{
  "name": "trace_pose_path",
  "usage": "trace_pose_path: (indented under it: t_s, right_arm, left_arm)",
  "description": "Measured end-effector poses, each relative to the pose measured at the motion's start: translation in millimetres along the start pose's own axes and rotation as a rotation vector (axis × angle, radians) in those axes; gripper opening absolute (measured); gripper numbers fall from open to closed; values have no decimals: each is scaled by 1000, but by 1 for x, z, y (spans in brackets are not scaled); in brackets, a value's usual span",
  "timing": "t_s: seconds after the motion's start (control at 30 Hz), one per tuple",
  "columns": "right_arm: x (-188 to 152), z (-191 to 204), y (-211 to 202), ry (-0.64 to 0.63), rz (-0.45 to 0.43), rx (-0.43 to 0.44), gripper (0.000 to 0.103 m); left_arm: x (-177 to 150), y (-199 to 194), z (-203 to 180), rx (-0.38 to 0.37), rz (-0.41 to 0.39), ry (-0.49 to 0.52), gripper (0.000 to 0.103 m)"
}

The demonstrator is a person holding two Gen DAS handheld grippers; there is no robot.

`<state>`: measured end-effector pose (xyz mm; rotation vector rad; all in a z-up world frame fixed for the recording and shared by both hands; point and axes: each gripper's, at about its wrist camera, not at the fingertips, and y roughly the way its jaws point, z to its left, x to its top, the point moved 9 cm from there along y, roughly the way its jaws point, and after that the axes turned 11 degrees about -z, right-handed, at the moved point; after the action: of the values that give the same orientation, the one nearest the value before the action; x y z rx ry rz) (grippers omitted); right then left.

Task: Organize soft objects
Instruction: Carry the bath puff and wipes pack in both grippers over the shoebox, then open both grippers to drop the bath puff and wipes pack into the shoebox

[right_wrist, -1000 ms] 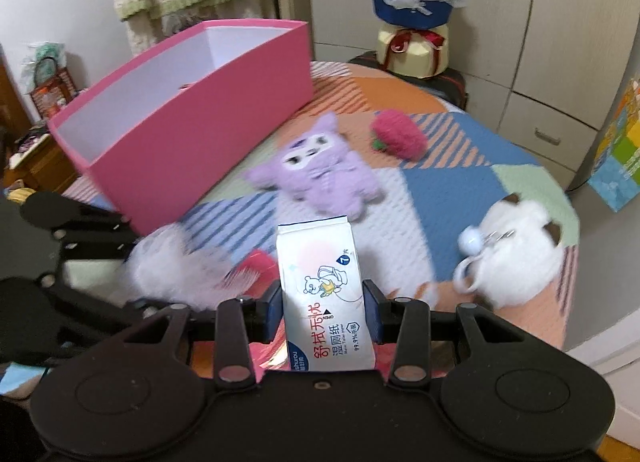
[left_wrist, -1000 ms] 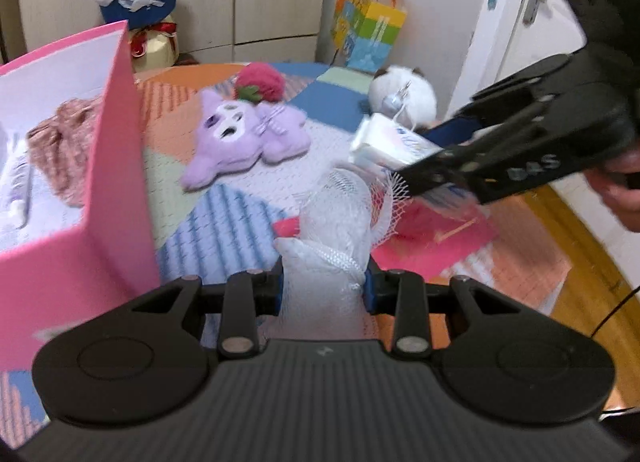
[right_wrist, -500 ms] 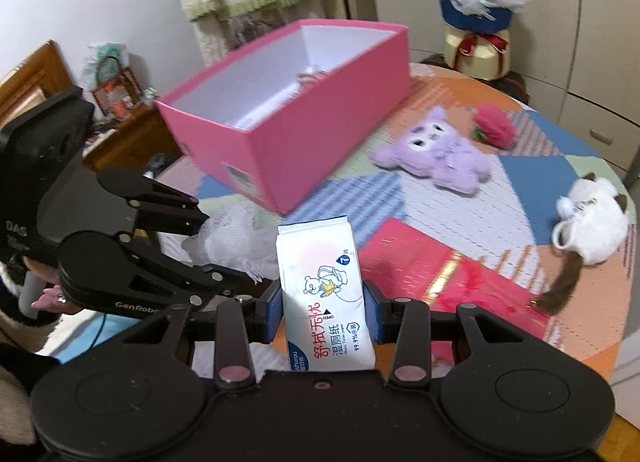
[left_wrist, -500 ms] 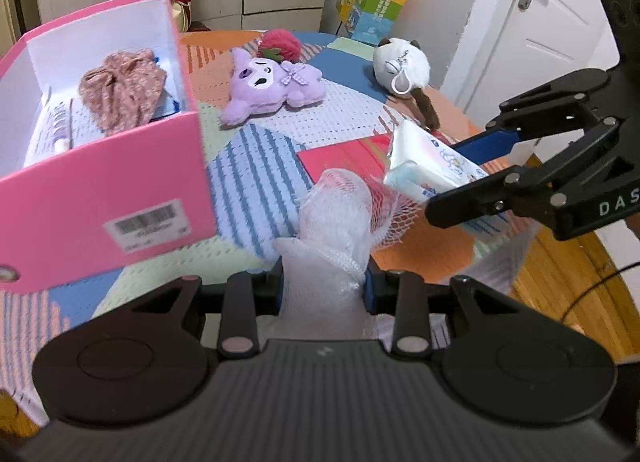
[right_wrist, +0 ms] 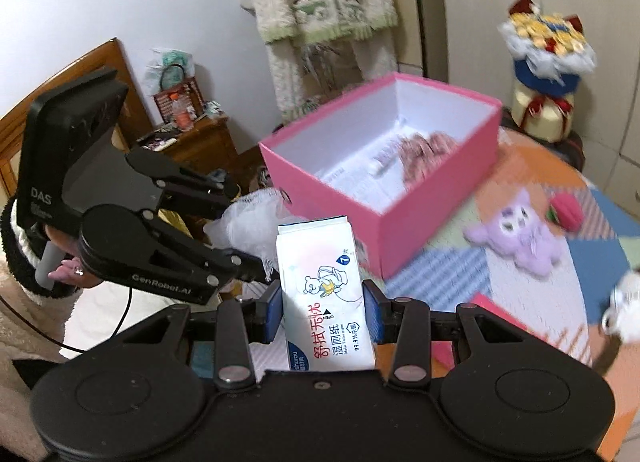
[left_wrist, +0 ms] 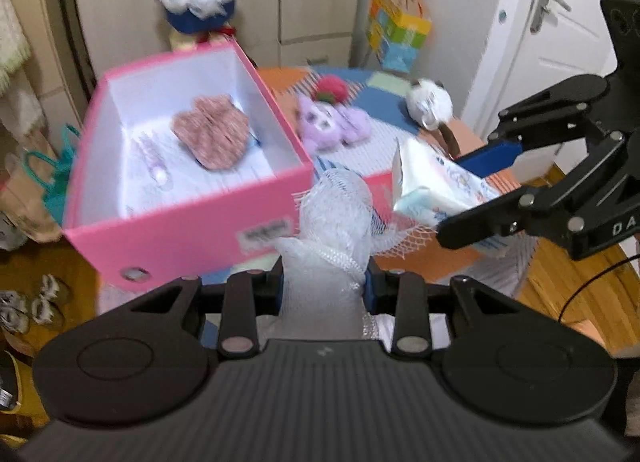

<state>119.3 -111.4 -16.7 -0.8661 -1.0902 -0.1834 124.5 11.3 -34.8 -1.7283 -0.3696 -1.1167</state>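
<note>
Your left tongs [left_wrist: 324, 282] are clamped narrow on the white mesh puff [left_wrist: 334, 221], which hangs just short of the pink box's [left_wrist: 184, 229] near wall. The box lies ahead and left, its open mouth running away from you, so the left hand is the nearer one. Your right tongs [right_wrist: 323, 308] grip the wet-wipe pack [right_wrist: 322, 294] upright, with the box ahead and right. Clear that near rim first; the floral cloth [left_wrist: 212, 131] fills the middle, leaving room along the sides.
</note>
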Motion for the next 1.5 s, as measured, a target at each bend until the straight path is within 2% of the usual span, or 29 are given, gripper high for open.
trace_pose_path:
  t_s: [0.17, 0.3, 0.43, 0.53, 0.63, 0.73, 0.8, 0.93, 1.03, 1.17, 1.27, 1.43, 1.5]
  right_arm:
    - [34, 0, 17, -14, -41, -12, 46]
    - [57, -7, 37, -18, -50, -27, 46]
    - [77, -19, 67, -8, -44, -31, 46]
    - [85, -28, 90, 2, -40, -27, 46]
    - [87, -40, 115, -53, -31, -29, 46]
    - [83, -49, 144, -44, 29, 10, 46]
    - [80, -58, 162, -46, 61, 0, 46]
    - [73, -65, 181, -102, 91, -1, 46]
    - [69, -64, 190, -129, 123, 28, 46]
    - [67, -67, 202, -179, 147, 19, 46]
    - [63, -68, 210, -229, 183, 20, 47]
    - [58, -72, 222, -266, 213, -21, 46]
    - [60, -73, 220, -278, 208, -43, 50]
  left_arm:
    - [28, -18, 25, 62, -76, 38, 33]
    - [46, -16, 50, 85, -90, 18, 33]
    - [63, 0, 79, 147, -108, 29, 33]
    - [73, 17, 107, 198, -135, -48, 33]
    - [79, 32, 122, 221, -156, -67, 33]
    - [78, 56, 133, 223, -116, -79, 33]
    - [74, 71, 139, 252, -83, -82, 33]
    - [69, 95, 164, 284, -36, -163, 34]
    - [66, 106, 168, 290, 1, -147, 35]
    - [63, 115, 162, 286, 22, -83, 36]
    - [59, 124, 165, 285, 49, -86, 36]
    - [56, 137, 168, 306, 69, -103, 41]
    - [56, 138, 165, 308, 69, -82, 45]
